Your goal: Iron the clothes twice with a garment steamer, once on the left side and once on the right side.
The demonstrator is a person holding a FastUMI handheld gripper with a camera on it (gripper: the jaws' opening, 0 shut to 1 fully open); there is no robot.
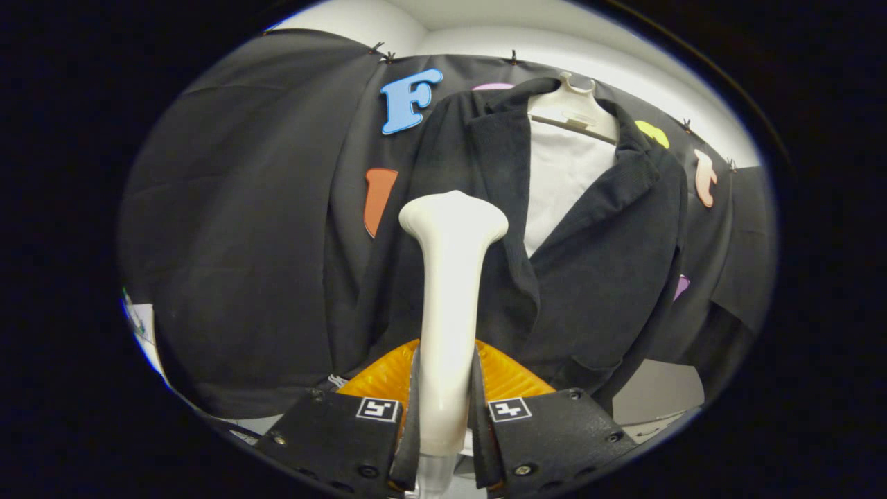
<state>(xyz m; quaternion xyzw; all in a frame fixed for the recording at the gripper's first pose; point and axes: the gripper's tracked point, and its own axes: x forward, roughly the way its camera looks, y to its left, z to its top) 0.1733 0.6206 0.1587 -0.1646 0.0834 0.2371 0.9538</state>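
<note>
Clamped between both fingers of the hand-held gripper [443, 423], the steamer [449, 305] stands upright by its handle, head raised toward the jacket [596, 277]. That jacket hangs open on a hanger [575, 114] just beyond, against the booth wall. Head sits over the left front panel, so that side looks like the pass in hand.

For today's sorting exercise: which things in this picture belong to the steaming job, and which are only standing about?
Belonging to the job:
- garment steamer, gripped between the fingers of the gripper
- dark jacket, hanging just beyond the steamer head
- hanger carrying the jacket

Standing about:
- white garment under the jacket
- white wall above the cloth
</note>
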